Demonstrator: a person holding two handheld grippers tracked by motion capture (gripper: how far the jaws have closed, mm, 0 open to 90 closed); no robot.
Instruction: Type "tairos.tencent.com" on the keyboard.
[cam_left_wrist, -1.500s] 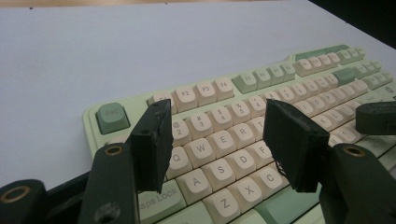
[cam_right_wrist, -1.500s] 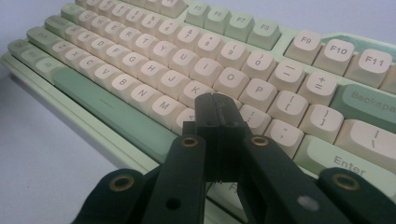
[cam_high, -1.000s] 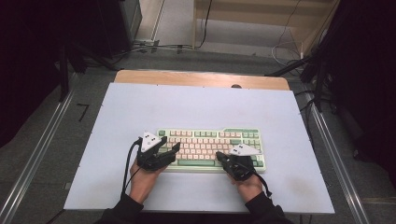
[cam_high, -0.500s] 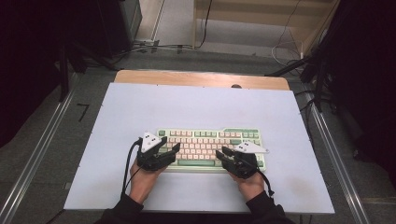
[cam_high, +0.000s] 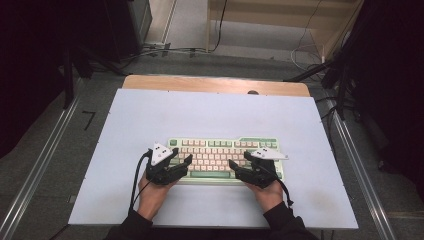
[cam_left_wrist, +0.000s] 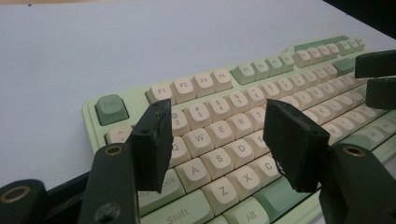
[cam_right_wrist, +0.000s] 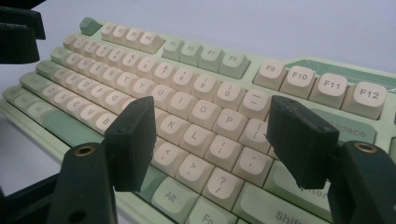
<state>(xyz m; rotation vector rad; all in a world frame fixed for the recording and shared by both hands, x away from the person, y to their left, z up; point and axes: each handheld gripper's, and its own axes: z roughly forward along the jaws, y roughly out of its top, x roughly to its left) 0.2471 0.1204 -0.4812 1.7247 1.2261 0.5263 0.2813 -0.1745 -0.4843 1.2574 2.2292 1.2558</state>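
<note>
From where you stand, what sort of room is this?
Probably a lab or recording workspace: a pale blue-white table top holding just one green-and-cream mechanical keyboard, black cables across the grey floor, and metal rails alongside.

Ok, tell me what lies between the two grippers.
In the high view, only the keyboard's middle keys lie between the left gripper and right gripper; both stand open over it.
</note>
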